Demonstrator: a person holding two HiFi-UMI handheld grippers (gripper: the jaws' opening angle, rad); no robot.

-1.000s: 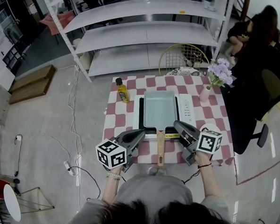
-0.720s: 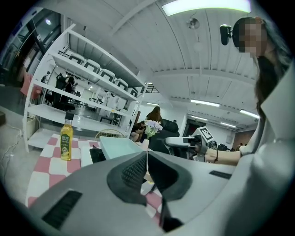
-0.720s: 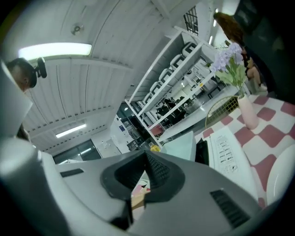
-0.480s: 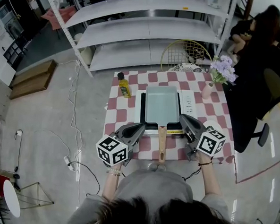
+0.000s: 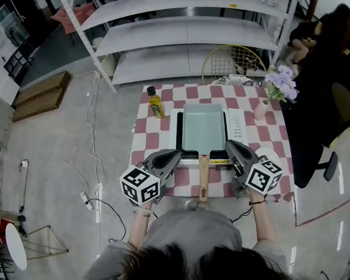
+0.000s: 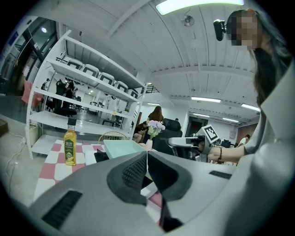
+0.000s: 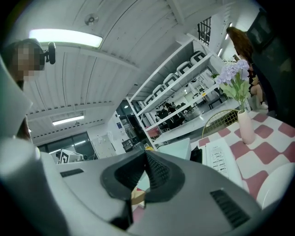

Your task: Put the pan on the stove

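Little has shifted since a second ago: both grippers keep their spots at the near table edge, and the tabletop sits slightly higher in the head view. Left gripper (image 5: 177,156) held low, angled inward; jaws closed together, nothing between them. Right gripper (image 5: 229,144) mirrors it, roughly level; jaws also pressed together and empty. Wooden handle (image 5: 203,179) runs toward the person between the two grippers, touching neither. Right gripper view alone catches a slice of that handle (image 7: 137,196) just below its closed jaws. Left gripper view alone shows the other gripper side-on, marker cube up. Pan (image 5: 203,127), pale green and rectangular, rests on the stove (image 5: 178,136), ahead of both jaw tips. Oil bottle (image 5: 156,103) stands left of the stove on the checkered table (image 5: 148,146); flower vase (image 5: 261,110) at the far right corner. White shelving (image 5: 181,39) beyond.
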